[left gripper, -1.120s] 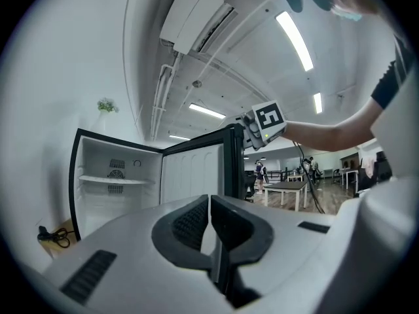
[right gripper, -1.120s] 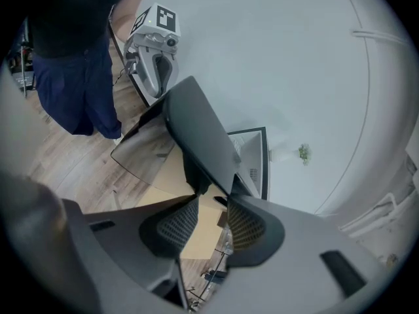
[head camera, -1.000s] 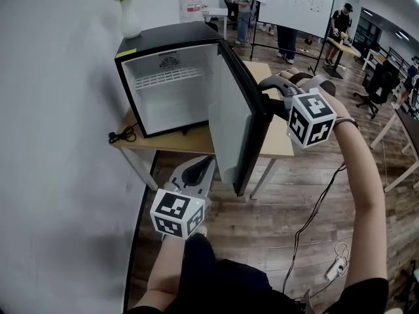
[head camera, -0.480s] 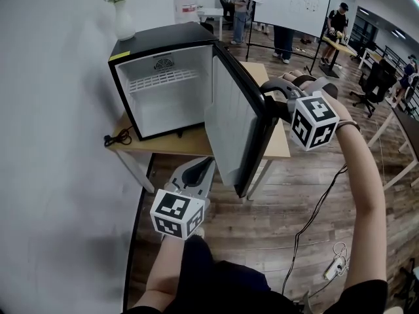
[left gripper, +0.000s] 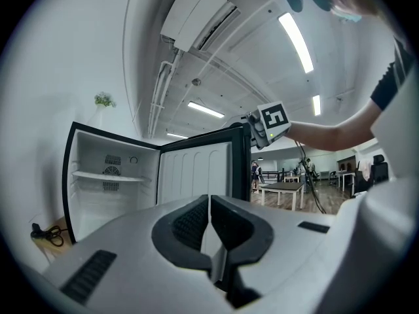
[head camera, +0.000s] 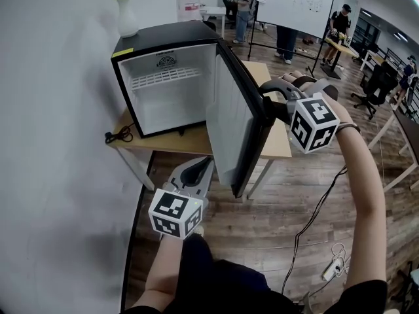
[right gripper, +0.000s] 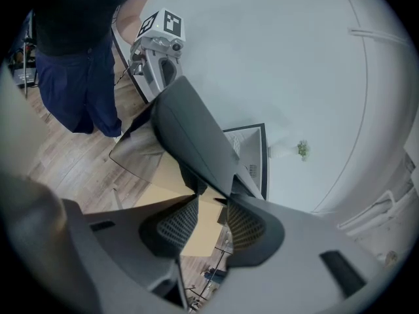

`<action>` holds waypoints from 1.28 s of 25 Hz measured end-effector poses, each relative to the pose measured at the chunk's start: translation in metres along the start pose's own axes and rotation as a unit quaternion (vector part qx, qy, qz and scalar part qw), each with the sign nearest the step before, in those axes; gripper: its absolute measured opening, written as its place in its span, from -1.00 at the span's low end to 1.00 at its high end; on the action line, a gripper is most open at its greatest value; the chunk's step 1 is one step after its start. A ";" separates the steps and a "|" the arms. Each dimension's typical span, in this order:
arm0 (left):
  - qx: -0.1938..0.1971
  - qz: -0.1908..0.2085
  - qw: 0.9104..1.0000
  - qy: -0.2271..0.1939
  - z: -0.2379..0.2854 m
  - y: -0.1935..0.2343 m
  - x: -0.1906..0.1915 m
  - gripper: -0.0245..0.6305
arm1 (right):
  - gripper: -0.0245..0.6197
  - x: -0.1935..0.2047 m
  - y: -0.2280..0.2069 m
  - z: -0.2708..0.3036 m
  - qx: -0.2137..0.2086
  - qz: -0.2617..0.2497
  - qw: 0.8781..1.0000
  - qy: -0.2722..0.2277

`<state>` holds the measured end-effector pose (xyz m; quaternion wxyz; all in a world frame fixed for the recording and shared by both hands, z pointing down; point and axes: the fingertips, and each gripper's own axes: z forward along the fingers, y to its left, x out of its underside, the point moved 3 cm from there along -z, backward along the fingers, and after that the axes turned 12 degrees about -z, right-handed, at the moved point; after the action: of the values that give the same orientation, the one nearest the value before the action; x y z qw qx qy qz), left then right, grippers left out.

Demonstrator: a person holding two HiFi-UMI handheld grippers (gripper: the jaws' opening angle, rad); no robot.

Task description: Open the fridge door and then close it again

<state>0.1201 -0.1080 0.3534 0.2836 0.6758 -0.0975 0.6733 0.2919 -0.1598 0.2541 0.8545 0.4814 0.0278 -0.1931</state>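
Observation:
A small black fridge (head camera: 163, 34) with a white empty inside stands on a wooden table (head camera: 177, 142). Its door (head camera: 229, 129) hangs wide open toward me. My right gripper (head camera: 270, 106) is at the door's free edge, near the top, shut on that edge; in the right gripper view the dark door (right gripper: 190, 129) runs down between the pads. My left gripper (head camera: 196, 170) hangs low in front of the table, below the door, shut with nothing in it. The left gripper view looks up at the open fridge (left gripper: 108, 188), the door (left gripper: 196, 172) and the right gripper (left gripper: 265, 126).
A white vase (head camera: 126, 15) with flowers stands on the fridge by the wall. A black cable (head camera: 121, 135) lies on the table's left end. A whiteboard (head camera: 294, 5) and several people are behind. A power strip (head camera: 334, 267) and cord lie on the wooden floor.
Almost nothing: the door keeps about the same open angle with the right gripper on its edge. The head view has only shifted slightly. The left gripper stays low.

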 end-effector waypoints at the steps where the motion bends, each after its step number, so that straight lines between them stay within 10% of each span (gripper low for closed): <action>1: -0.002 -0.002 1.000 0.000 -0.001 0.002 0.001 -0.89 | -0.61 -0.002 -0.001 0.001 0.001 0.000 1.000 0.000; 32: -0.081 -0.042 0.996 -0.017 -0.058 0.079 0.008 -0.89 | -0.75 -0.098 -0.069 0.059 0.038 -0.104 0.994 0.000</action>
<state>0.0305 -0.1405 0.3769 0.3634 0.6658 -0.1281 0.6389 0.1684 -0.2117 0.2523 0.8109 0.5077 0.0703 -0.2823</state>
